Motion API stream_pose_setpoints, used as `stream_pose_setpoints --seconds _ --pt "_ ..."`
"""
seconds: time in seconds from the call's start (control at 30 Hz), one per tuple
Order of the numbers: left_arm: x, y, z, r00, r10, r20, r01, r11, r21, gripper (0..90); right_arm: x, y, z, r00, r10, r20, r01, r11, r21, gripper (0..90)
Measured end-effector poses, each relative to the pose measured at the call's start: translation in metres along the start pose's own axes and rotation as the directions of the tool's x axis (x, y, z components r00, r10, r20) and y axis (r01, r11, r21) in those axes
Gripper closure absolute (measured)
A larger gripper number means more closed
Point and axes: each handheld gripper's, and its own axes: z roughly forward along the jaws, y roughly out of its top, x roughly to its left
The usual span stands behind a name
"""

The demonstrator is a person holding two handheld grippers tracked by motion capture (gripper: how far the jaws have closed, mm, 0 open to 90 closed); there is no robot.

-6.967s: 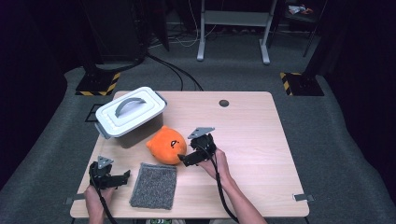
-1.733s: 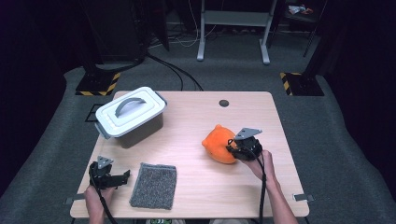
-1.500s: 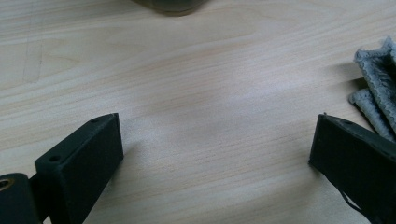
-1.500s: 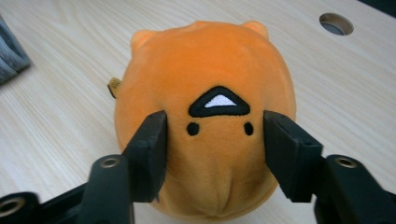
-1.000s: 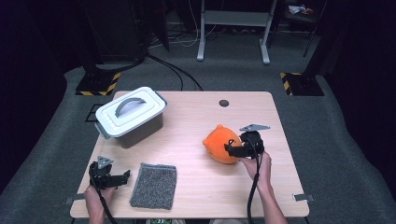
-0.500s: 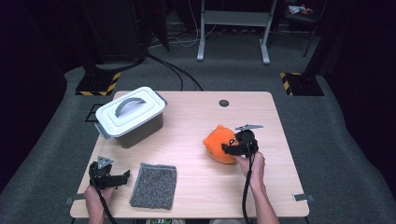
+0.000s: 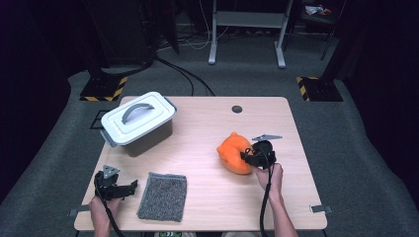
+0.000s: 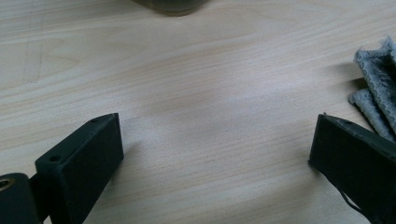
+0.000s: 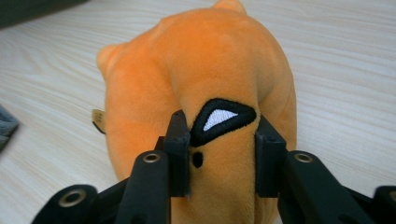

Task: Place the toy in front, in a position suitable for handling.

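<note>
With the lidded grey box [image 7: 138,123] far back left on the surface [image 7: 207,197] and the grey cloth [image 7: 163,196] beside my spread, empty left claw [image 7: 116,187], my right claw [image 9: 219,154], its jaws just closing, pinches the orange plush toy [image 9: 201,84] at right.

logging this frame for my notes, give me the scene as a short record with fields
held item: orange plush toy, pinched by the right claw, whose jaws have just been closing
left claw: open, jaws over bare wood beside the grey knitted cloth
container: white plastic lidded box with grey handle, lid on, at the far left
surface: light wooden table
</note>
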Motion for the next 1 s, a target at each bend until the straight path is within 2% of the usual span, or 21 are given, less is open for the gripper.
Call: stream_pose_setpoints --seconds 0.07,0.33,0.53,0.63,0.73,0.77,0.83,0.87,0.9,0.93,1.0 --pt "0.000 0.000 0.000 1.0000 -0.001 -0.003 0.001 1.0000 -0.006 2.2 0.000 0.002 -0.003 0.9997 0.000 -0.024 0.000 1.000 -0.010 67.8" --pt "0.000 0.000 0.000 1.0000 -0.001 -0.002 0.001 1.0000 -0.003 2.2 0.005 0.012 -0.008 0.9933 -0.096 -0.064 0.095 0.995 -0.024 68.3" --pt "0.000 0.000 0.000 1.0000 -0.001 0.001 0.001 1.0000 0.001 2.2 0.007 0.021 -0.014 0.9787 -0.180 -0.098 0.178 0.984 -0.028 68.3" --pt "0.000 0.000 0.001 1.0000 -0.002 -0.005 0.002 1.0000 -0.009 2.2 0.007 0.026 -0.015 0.9638 -0.243 -0.110 0.241 0.970 -0.027 68.3" --pt "0.000 0.000 0.000 1.0000 0.000 0.001 0.000 1.0000 0.001 2.2 0.008 0.029 -0.013 0.9530 -0.274 -0.129 0.274 0.962 -0.021 68.2" --pt "0.000 0.000 0.001 1.0000 -0.002 -0.005 0.002 1.0000 -0.009 2.2 0.008 0.030 -0.012 0.9437 -0.299 -0.141 0.299 0.954 -0.022 68.2" --pt "0.000 0.000 0.001 1.0000 -0.002 -0.005 0.002 1.0000 -0.010 2.2 0.008 0.034 -0.010 0.9322 -0.325 -0.159 0.326 0.945 -0.024 68.2" --pt "0.000 0.000 0.001 1.0000 -0.002 -0.005 0.002 1.0000 -0.009 2.2 0.008 0.035 -0.009 0.9228 -0.348 -0.166 0.348 0.937 -0.029 68.2" --pt "0.000 0.000 0.001 1.0000 -0.002 -0.005 0.002 1.0000 -0.009 2.2 0.009 0.037 -0.009 0.9191 -0.356 -0.169 0.357 0.934 -0.025 68.2" --pt "0.000 0.000 0.000 1.0000 -0.002 -0.004 0.002 1.0000 -0.006 2.2 0.010 0.039 -0.008 0.9102 -0.375 -0.175 0.377 0.926 -0.027 68.2" --pt "0.000 0.000 0.001 1.0000 -0.002 -0.005 0.002 1.0000 -0.009 2.2 0.010 0.041 -0.007 0.9049 -0.384 -0.183 0.388 0.922 -0.020 68.1"
